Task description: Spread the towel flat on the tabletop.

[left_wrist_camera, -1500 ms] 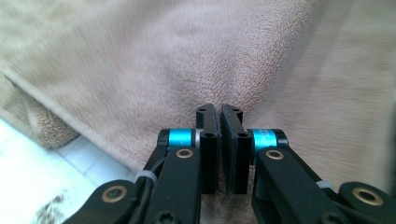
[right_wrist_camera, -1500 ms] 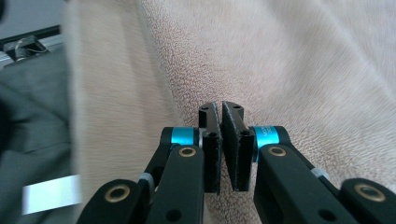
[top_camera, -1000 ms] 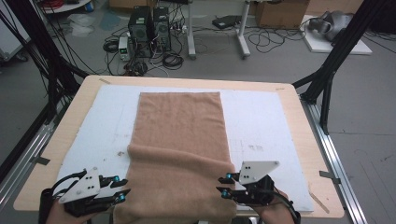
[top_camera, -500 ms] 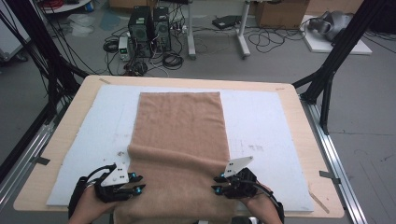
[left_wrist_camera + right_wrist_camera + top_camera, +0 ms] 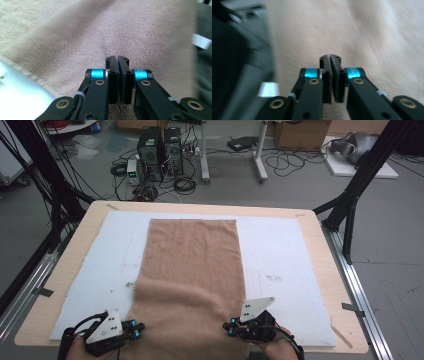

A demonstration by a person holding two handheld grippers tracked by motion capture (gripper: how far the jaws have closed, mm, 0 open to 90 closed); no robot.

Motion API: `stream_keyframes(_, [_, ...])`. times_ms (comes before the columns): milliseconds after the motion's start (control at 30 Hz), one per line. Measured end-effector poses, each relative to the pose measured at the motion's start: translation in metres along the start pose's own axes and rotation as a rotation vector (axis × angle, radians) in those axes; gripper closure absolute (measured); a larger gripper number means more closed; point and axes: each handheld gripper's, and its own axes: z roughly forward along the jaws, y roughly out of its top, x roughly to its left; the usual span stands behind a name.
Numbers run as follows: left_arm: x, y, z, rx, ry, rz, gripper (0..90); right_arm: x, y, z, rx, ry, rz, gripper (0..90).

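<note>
Both claws (image 5: 136,330) (image 5: 231,327) clamp towel (image 5: 190,270) near edge.

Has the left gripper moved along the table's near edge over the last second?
Yes. The left gripper has shifted right along the table's near edge, closing on the brown towel's near-left corner, with its fingers together.
</note>
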Motion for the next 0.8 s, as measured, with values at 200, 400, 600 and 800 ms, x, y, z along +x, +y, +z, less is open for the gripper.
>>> stream_keyframes(200, [0.013,-0.004,-0.011,-0.008,0.040,-0.055,71.0,-0.007,0.004,-0.014,-0.004,-0.107,0.015,70.8])
stream_keyframes(400, [0.023,-0.005,0.008,0.001,0.046,-0.065,64.7,-0.035,-0.013,-0.016,0.052,-0.155,0.077,66.8])
stream_keyframes(600, [0.034,-0.004,0.031,0.033,0.052,-0.075,63.6,-0.038,-0.026,-0.012,0.103,-0.166,0.095,65.8])
stream_keyframes(800, [0.039,-0.011,0.031,0.042,0.074,-0.106,64.0,-0.030,-0.032,-0.009,0.100,-0.146,0.089,72.3])
